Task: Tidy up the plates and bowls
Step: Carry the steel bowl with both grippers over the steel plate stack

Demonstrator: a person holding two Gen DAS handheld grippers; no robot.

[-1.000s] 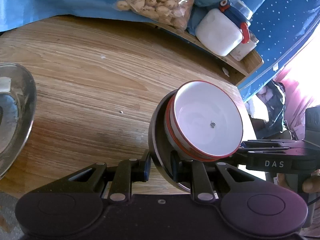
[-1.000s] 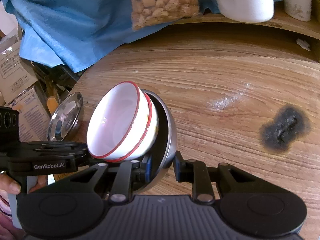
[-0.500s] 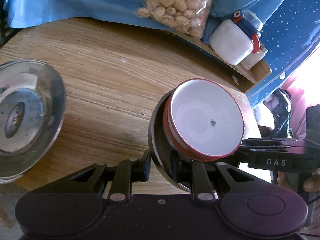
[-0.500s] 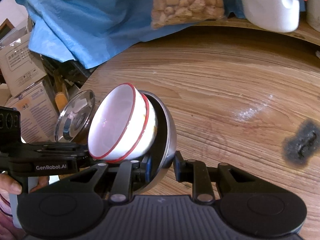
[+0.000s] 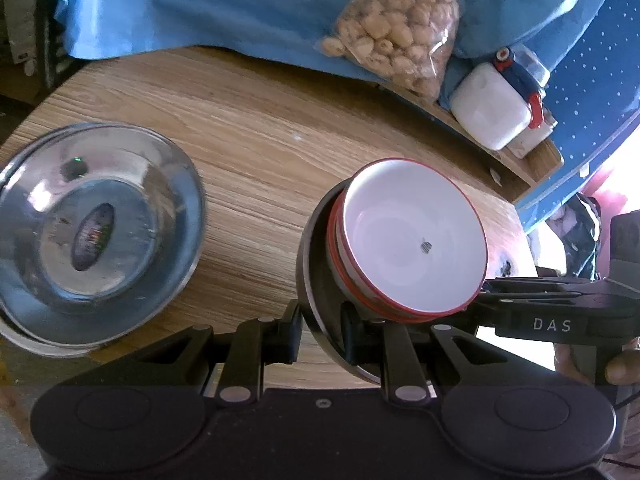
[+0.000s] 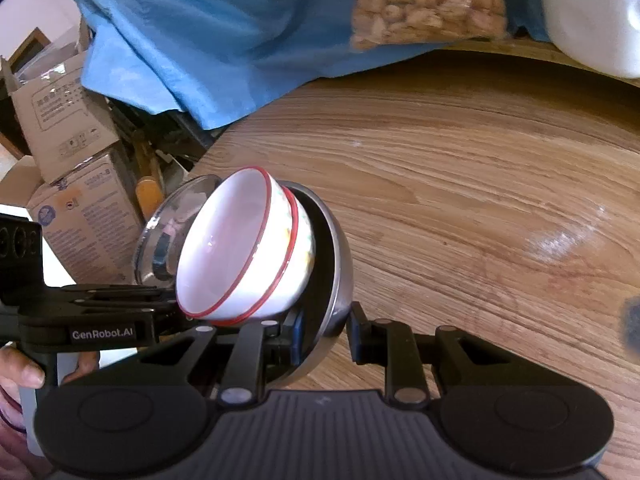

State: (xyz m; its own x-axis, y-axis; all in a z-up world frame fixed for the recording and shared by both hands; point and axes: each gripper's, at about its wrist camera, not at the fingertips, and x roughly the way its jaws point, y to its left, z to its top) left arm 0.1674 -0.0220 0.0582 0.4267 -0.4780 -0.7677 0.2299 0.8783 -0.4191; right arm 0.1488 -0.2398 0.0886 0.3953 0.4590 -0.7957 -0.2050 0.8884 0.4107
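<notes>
Both the left gripper point(image 5: 320, 336) and the right gripper point(image 6: 324, 334) are clamped on opposite rims of a round steel bowl point(image 5: 316, 280) at lower centre. Two nested white red-rimmed bowls point(image 5: 416, 240) sit inside it, and the stack is tilted, its mouth facing the left gripper's camera. A shallow shiny steel plate point(image 5: 92, 220) lies flat at left on the wooden table point(image 5: 280, 140).

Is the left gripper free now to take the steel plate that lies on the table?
Probably not: the left gripper is shut on the rim of the steel bowl carrying the white bowls. The steel plate itself lies uncovered beside it.

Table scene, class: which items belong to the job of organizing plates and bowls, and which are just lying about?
Belong to the job:
steel bowl
red-rimmed white bowls
steel plate

Just lying about:
bag of nuts
white container
blue cloth
cardboard boxes
</notes>
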